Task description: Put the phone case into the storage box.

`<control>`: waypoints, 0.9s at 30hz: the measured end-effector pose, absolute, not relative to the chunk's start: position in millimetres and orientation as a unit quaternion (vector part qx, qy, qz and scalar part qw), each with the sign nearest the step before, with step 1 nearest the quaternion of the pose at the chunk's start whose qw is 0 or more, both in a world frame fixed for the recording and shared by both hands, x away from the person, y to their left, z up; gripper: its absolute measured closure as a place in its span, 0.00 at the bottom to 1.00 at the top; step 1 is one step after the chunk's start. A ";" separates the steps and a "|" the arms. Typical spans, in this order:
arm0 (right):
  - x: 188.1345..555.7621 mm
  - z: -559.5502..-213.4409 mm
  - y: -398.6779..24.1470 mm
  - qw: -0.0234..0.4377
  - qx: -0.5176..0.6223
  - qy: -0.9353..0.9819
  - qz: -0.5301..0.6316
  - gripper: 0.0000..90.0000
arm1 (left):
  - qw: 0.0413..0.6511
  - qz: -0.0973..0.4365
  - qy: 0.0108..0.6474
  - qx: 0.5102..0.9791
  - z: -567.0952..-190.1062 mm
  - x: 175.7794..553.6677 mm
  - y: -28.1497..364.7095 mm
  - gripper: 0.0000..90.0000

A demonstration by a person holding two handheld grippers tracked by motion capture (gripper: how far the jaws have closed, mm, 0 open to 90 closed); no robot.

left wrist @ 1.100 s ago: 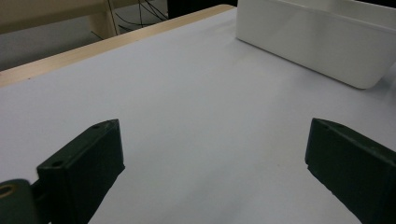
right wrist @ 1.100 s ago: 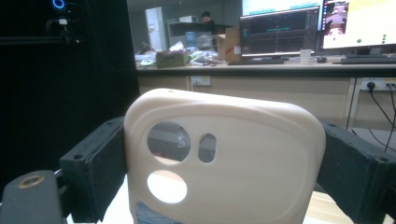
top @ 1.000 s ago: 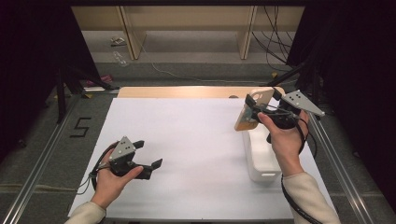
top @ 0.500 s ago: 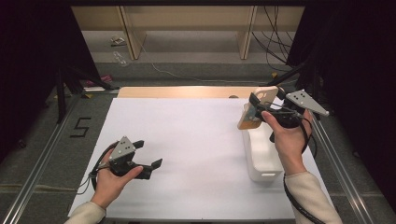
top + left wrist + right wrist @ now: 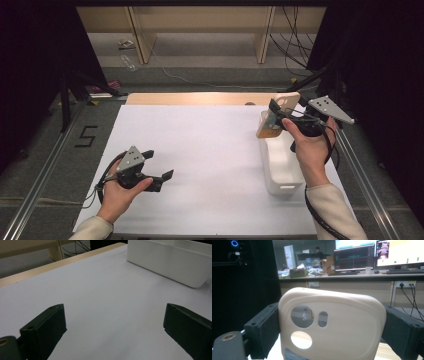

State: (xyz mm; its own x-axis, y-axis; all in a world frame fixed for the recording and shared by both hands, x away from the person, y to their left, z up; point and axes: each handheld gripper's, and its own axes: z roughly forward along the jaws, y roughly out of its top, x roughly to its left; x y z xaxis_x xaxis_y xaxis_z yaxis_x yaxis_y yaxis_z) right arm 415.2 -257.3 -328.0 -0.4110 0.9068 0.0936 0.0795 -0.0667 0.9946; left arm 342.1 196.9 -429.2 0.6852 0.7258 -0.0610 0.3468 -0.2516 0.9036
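1. The right gripper [image 5: 278, 116] is clamping a cream phone case [image 5: 332, 326], holding it upright above the white bin [image 5: 280, 167].
2. The left gripper [image 5: 155, 167], jaws spread and empty, is resting well left of the bin.

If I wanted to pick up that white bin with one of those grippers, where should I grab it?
Probably the white bin by its thin upright long wall, coming from above with one jaw inside and one outside: its open top faces up and the whole body looks too wide for the left gripper.
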 end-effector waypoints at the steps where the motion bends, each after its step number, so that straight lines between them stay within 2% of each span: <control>1: 415.2 -328.0 -257.5 0.346 0.419 0.589 0.598 0.13 | 0.502 0.188 0.349 0.768 -429.2 342.0 196.9 0.04; 27: 417.1 -328.4 -265.7 0.354 0.427 0.585 0.592 0.13 | 0.503 0.189 0.349 0.768 -429.0 341.9 197.3 0.04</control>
State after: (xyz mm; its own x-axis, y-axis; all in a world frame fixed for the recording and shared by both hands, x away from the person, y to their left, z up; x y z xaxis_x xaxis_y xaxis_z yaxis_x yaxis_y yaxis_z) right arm 417.1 -265.7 -328.4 -0.3843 0.9186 0.0923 0.0807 -0.0662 0.9945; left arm 341.9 197.3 -429.0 0.6844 0.7265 -0.0612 0.3467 -0.2504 0.9039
